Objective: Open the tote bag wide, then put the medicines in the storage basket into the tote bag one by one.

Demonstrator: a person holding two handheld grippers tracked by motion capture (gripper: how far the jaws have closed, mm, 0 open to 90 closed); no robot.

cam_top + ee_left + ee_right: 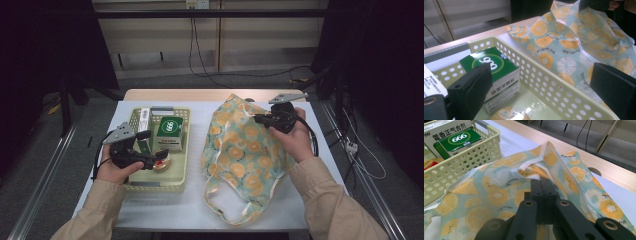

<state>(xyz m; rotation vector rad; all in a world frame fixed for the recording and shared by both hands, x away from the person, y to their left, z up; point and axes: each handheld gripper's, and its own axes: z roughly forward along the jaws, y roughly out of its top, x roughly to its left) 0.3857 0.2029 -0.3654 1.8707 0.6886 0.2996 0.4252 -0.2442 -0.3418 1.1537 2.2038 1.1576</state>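
A dim room surrounds the white-covered desk (300,197). From above, the right gripper (260,119) pinches the fruit-print bag (242,150); the left gripper (161,156) hangs in the perforated basket (184,150). Left gripper view: jaws spread wide over the green box (492,68) and a round tub (510,113). Right gripper view: jaws clenched on the bag's rim, basket far left.

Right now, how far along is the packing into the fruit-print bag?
Done: the right gripper has pinched the rim of the orange-slice-print cloth bag, jaws closed on it. In hand: the left gripper, jaws open, sits over the pale yellow perforated plastic basket. Left: the green-topped box and round orange-lidded tub remain inside it.
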